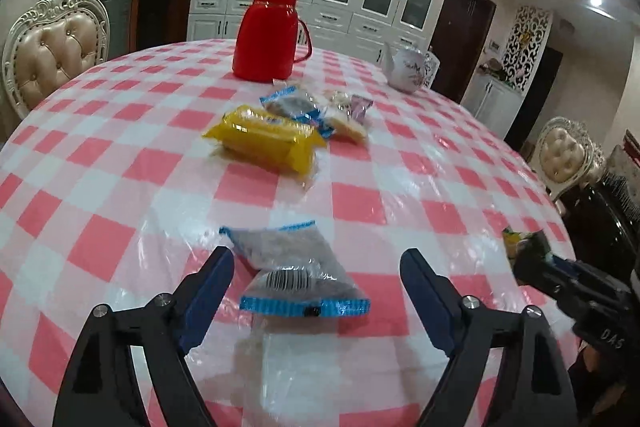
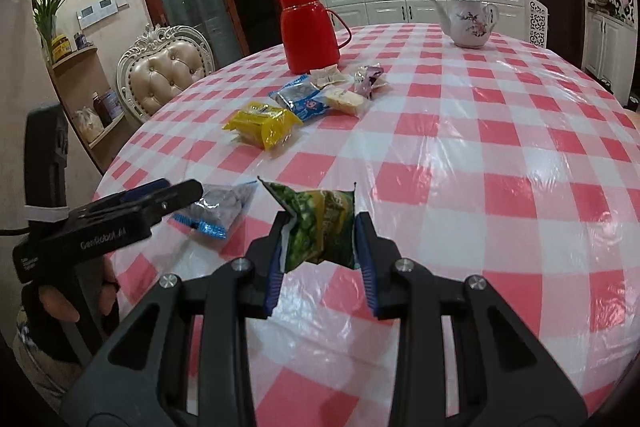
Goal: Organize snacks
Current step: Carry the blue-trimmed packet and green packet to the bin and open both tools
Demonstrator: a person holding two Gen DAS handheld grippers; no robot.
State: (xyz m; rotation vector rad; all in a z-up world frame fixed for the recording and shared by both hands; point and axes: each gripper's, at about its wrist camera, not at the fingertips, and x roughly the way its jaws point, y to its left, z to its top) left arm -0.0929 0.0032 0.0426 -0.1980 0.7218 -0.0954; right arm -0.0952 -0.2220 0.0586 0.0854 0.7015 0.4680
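Dining rm, round table w/ pink-check plastic cover, slick. Left gripper jaws apart, straddling blue-edged grey snack pkt lying flat. Pkt prob light, crinkly, soft; best pinch across mid, not seal ends. Right gripper clamped on green pkt, crumpled, held above cloth. Snack pile at 12 o'clock, near red flask.

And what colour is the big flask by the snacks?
The flask is bright red all over, clearest in the right wrist view.
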